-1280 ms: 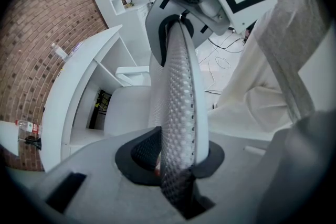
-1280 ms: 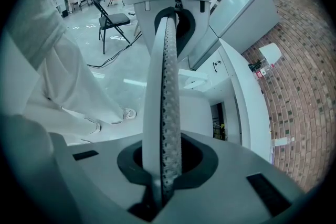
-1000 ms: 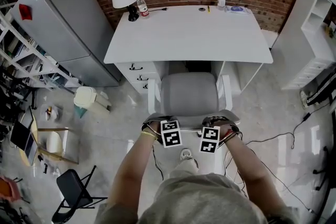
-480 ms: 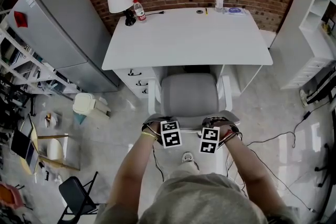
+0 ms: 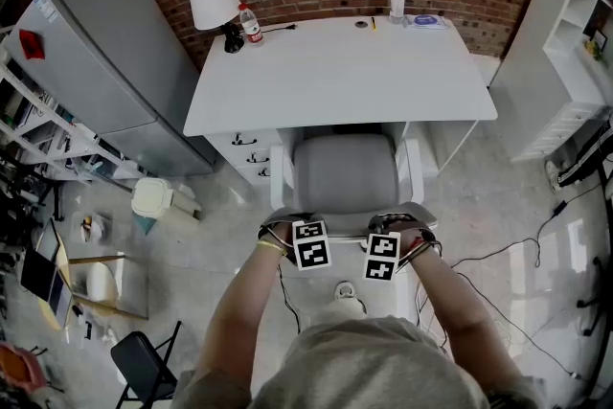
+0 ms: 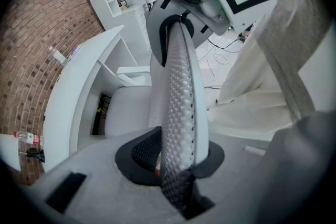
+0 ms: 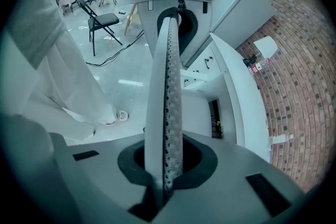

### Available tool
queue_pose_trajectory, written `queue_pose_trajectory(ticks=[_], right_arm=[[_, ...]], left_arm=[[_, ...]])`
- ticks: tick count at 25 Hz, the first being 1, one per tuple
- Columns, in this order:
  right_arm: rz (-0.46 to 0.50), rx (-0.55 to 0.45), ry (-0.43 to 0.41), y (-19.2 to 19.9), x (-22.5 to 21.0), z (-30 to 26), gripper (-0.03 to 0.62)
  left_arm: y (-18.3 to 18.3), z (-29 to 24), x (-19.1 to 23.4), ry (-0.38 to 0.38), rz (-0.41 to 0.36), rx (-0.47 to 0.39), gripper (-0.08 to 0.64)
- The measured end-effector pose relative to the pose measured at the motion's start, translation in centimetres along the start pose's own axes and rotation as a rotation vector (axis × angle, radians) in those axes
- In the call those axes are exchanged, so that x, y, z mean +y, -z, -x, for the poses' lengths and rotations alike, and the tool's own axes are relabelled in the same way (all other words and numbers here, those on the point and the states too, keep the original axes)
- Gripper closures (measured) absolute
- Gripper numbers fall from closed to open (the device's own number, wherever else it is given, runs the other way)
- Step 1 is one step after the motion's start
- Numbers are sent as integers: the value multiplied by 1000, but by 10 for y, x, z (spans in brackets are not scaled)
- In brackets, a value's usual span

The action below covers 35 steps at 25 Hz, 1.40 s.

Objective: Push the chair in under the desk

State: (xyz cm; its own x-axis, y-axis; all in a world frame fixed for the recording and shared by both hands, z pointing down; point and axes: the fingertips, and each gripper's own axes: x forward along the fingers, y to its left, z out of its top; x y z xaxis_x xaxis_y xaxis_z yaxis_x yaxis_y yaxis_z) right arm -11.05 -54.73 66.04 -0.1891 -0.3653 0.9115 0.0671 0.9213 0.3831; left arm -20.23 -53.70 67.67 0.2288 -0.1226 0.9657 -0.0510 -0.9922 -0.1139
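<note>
The left gripper [image 5: 287, 227] and right gripper [image 5: 402, 227] each pinch the top edge of the chair [image 5: 345, 172], a two-sided hold for steering it squarely under the bench [image 5: 340, 67].

no legible text, no readable labels

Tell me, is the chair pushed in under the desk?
Not fully: most of the chair seat shows in front of the desk edge.

chair [image 5: 345, 177] in frt of desk [image 5: 340, 72]; lamp [image 5: 213, 3] on desk rear-L.
</note>
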Motion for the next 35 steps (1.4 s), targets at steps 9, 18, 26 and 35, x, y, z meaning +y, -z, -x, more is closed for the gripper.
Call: queue_pose_trajectory(ticks=[9, 18, 26, 35], right_arm=[[3, -1, 0, -3, -6, -2, 569], [13, -6, 4, -1, -8, -3, 571], [3, -2, 12, -3, -7, -3, 569], [5, 1, 27, -1, -6, -1, 571]], left_arm=[[4, 0, 6, 14, -6, 3, 466], [1, 0, 8, 10, -7, -1, 466], [2, 1, 8, -7, -20, -1, 466], [1, 1, 7, -2, -23, 5, 466]])
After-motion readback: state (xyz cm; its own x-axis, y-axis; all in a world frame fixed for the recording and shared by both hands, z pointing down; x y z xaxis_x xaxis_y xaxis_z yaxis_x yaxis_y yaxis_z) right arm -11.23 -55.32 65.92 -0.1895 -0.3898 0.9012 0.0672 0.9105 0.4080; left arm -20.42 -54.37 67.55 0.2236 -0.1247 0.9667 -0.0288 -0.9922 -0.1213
